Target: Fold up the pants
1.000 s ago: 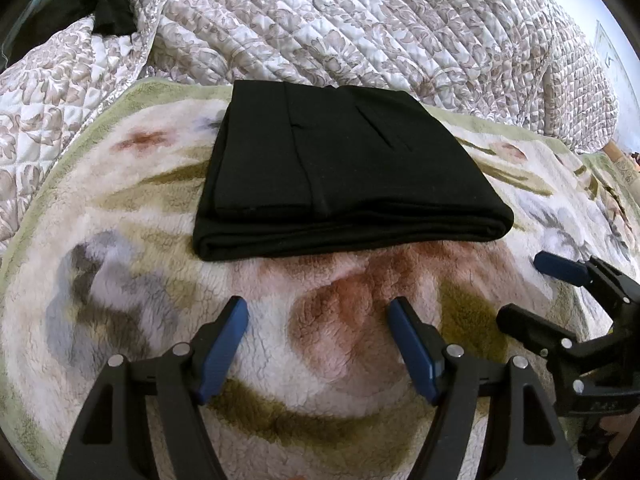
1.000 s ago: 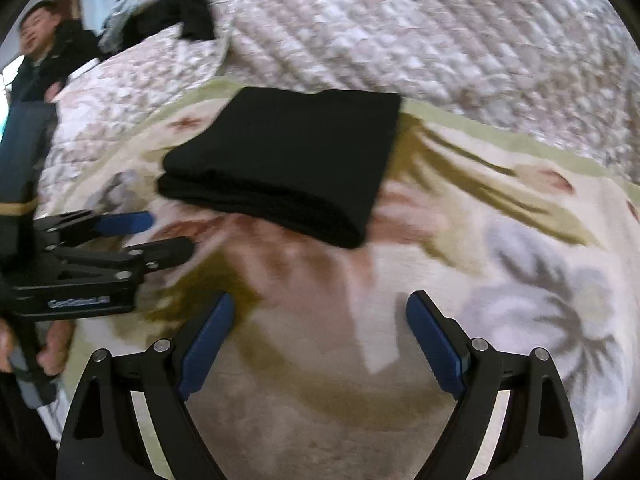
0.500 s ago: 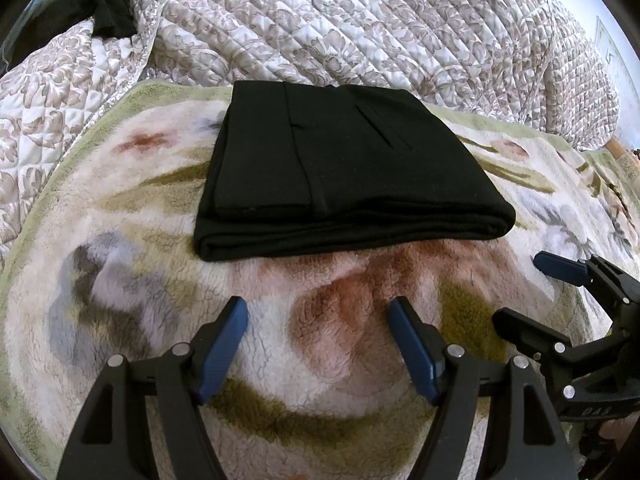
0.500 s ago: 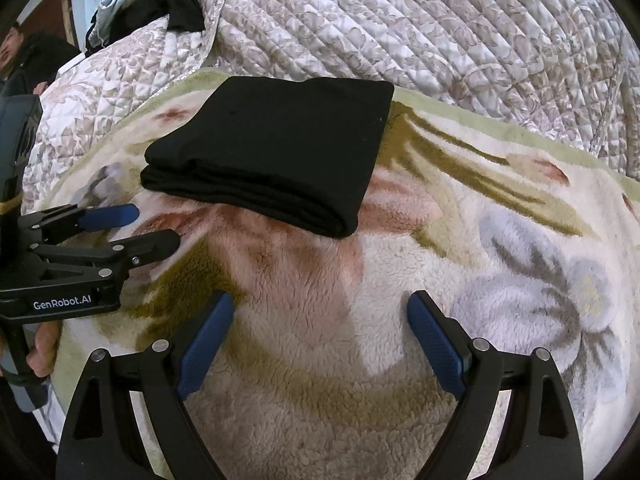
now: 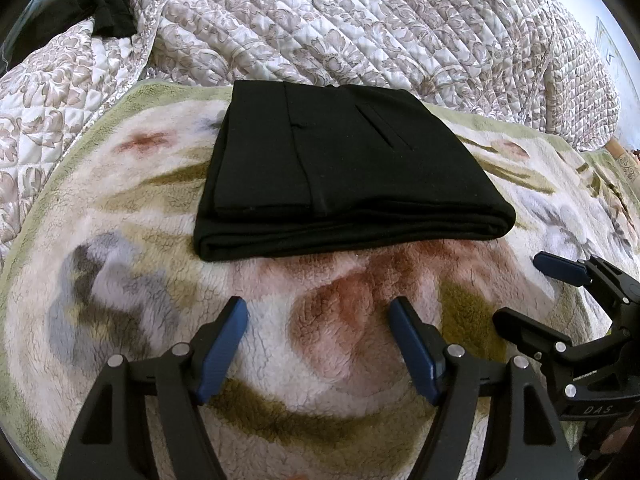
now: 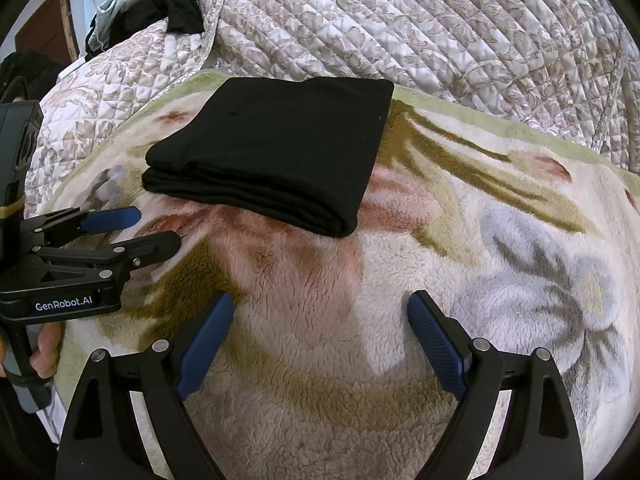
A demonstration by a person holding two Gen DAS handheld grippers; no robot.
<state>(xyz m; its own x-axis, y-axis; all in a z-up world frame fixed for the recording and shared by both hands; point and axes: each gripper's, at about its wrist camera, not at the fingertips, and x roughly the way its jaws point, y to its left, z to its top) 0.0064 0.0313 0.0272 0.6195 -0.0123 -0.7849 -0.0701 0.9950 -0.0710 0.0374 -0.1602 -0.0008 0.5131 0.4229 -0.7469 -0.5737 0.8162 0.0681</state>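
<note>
Left wrist view takes in a quilted bedspread [image 5: 380, 20] across the whole upper part of the frame, with a fleecy floral blanket [image 5: 120, 280] spread over the middle and bottom. On that blanket, centre and slightly above the middle, lie the black pants [image 5: 340, 168], folded into a thick, tidy rectangle with stacked layers showing along the near edge. In the upper left corner a dark garment [image 5: 108, 16] sits bunched on the quilt.

At the bottom of the frame the left gripper [image 5: 318, 344] hangs over bare blanket, short of the pants, its jaws spread wide with nothing between them. The right gripper [image 5: 528, 292] comes in from the lower right edge, also apart from the pants; in its own view the right gripper [image 6: 320, 340] stands released and empty over the fleece, the bundle up and to the left.

The folding looks finished to me. The fabric seems soft, limp and light, a knit that will sag and slide apart if pinched by one layer. I would clamp the rounded near fold through all the layers, one claw near each end.
</note>
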